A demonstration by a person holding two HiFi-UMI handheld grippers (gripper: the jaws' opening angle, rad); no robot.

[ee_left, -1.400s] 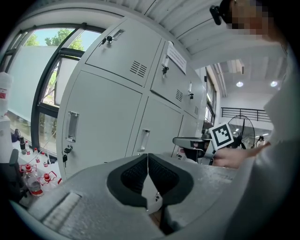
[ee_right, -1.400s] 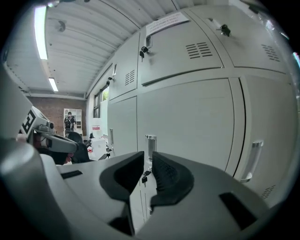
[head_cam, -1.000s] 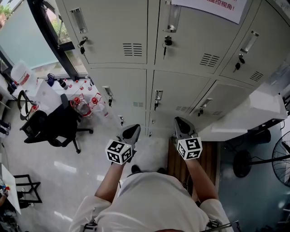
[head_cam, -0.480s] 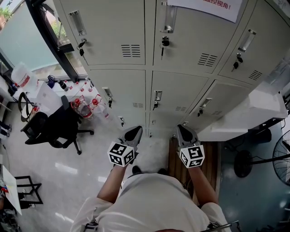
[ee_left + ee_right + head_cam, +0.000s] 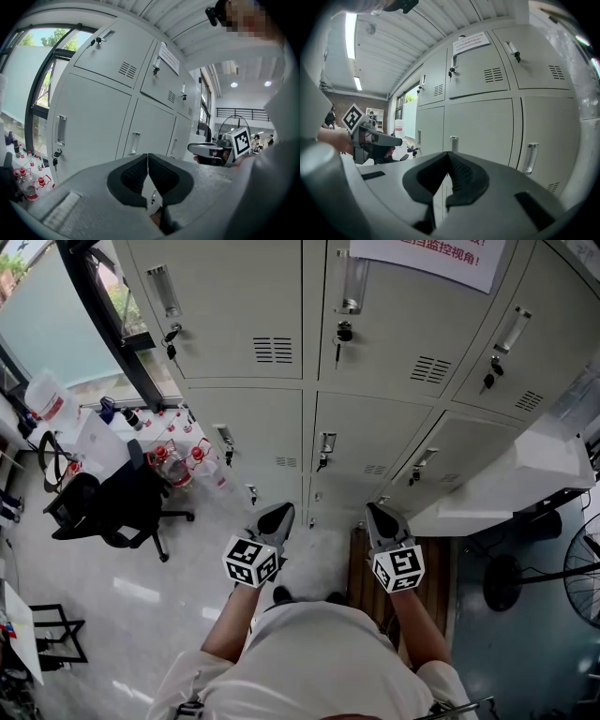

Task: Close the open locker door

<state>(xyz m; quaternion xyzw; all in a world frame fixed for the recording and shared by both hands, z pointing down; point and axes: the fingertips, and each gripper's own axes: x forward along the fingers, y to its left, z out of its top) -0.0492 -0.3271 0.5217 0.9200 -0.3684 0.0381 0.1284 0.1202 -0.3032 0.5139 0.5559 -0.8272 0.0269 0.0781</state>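
Note:
A bank of grey lockers (image 5: pixel 366 432) fills the wall ahead; every door I can see lies flush, each with a handle (image 5: pixel 326 442) and some with keys hanging. My left gripper (image 5: pixel 277 513) and right gripper (image 5: pixel 377 512) are held side by side low in front of the body, pointing at the bottom row and a little short of it. Both are shut with nothing between the jaws. In the left gripper view the left gripper (image 5: pixel 147 157) faces locker doors (image 5: pixel 89 122). In the right gripper view the right gripper (image 5: pixel 449 154) faces doors (image 5: pixel 480 126) too.
A black office chair (image 5: pixel 112 502) and several bottles (image 5: pixel 178 457) stand on the floor at the left by a window. A white slab-like surface (image 5: pixel 520 470) juts out at the right, with a fan (image 5: pixel 581 563) beyond. A wooden board (image 5: pixel 370 577) lies underfoot.
Both grippers have slipped slightly down and back toward the body. The view has tilted a touch. Jaws stay shut.

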